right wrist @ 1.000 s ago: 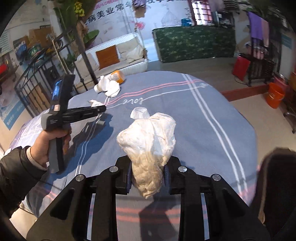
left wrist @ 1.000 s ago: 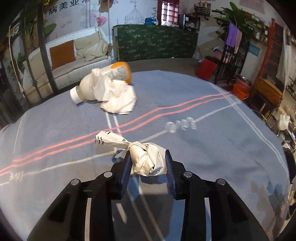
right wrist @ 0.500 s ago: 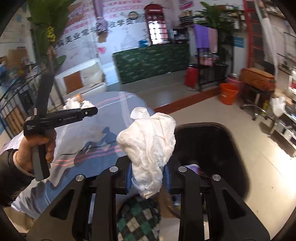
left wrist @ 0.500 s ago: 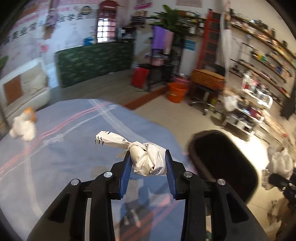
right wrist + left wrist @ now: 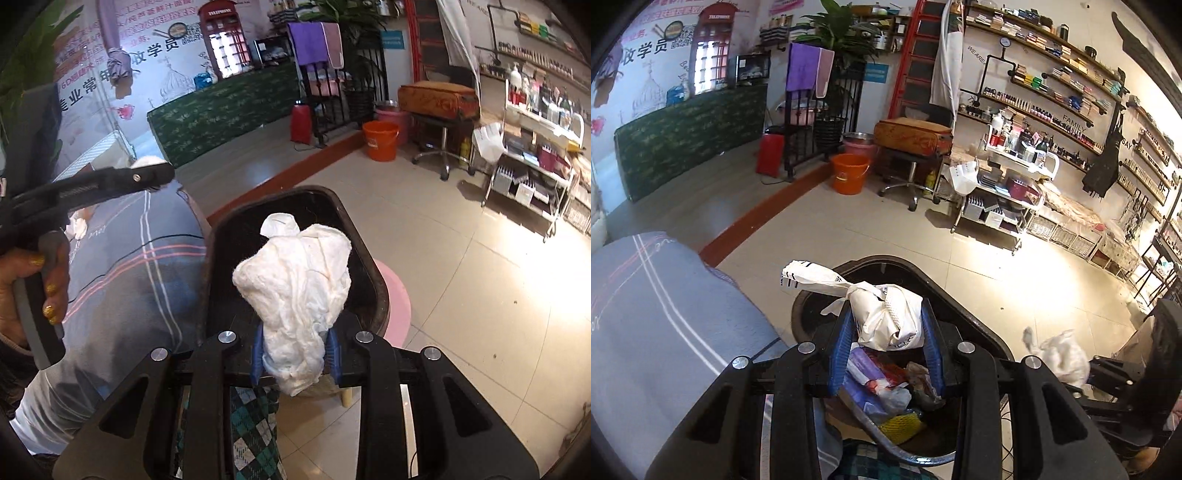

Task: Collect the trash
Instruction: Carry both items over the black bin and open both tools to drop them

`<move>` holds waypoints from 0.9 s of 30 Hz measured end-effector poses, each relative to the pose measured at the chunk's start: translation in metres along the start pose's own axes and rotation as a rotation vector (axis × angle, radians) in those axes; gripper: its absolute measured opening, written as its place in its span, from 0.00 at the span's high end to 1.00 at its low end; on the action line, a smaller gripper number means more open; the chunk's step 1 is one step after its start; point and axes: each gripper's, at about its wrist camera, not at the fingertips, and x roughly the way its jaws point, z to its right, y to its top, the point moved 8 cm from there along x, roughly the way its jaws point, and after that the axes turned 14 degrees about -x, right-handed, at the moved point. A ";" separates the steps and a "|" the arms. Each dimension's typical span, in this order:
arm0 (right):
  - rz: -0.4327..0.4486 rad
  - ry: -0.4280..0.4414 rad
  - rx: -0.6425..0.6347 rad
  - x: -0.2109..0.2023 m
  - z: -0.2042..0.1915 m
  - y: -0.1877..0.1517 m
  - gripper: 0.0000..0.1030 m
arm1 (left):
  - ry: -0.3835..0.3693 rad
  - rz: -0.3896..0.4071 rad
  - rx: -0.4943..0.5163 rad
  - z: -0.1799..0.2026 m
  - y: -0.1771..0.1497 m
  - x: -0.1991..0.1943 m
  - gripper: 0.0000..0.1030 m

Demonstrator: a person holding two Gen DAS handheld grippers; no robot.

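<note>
My left gripper (image 5: 886, 339) is shut on a knotted white plastic bag (image 5: 886, 317) and holds it over the open black trash bin (image 5: 964, 314), which has several wrappers (image 5: 882, 387) inside. My right gripper (image 5: 294, 356) is shut on a crumpled white tissue wad (image 5: 299, 280) and holds it above the same black bin (image 5: 229, 251). The left gripper (image 5: 110, 181) also shows in the right wrist view, over the table's edge. The right gripper's tissue (image 5: 1060, 354) shows blurred at the right of the left wrist view.
The table with the blue-grey striped cloth (image 5: 657, 314) lies left of the bin. More white trash (image 5: 75, 227) lies on the cloth (image 5: 129, 266). A pink stool (image 5: 397, 306) stands behind the bin. An orange bucket (image 5: 849, 173), a swivel stool (image 5: 912, 147) and a shelf cart (image 5: 1004, 192) stand across the tiled floor.
Both grippers swung right from over the table to over the black bin, each still holding its trash. The bin's contents have come into the left wrist view.
</note>
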 end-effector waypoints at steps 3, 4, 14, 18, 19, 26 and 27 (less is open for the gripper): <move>-0.054 0.001 0.009 0.026 0.009 -0.006 0.74 | -0.004 -0.022 -0.001 0.007 -0.005 0.008 0.66; -0.066 0.009 0.015 0.031 0.011 -0.008 0.74 | -0.004 -0.030 -0.001 0.009 -0.008 0.010 0.66; -0.203 0.050 0.008 0.110 0.006 -0.033 0.53 | 0.002 -0.100 -0.005 0.010 -0.022 0.030 0.66; -0.165 0.016 -0.048 0.107 -0.006 -0.026 0.26 | 0.013 -0.122 -0.008 0.008 -0.026 0.039 0.66; -0.157 0.014 -0.058 0.103 -0.008 -0.025 0.27 | 0.014 -0.126 -0.008 0.007 -0.027 0.040 0.66; -0.045 0.081 0.009 0.049 -0.010 -0.012 0.26 | 0.010 -0.159 -0.013 0.006 -0.028 0.054 0.66; -0.037 0.085 0.013 0.043 -0.012 -0.010 0.26 | 0.007 -0.163 -0.008 0.008 -0.029 0.056 0.66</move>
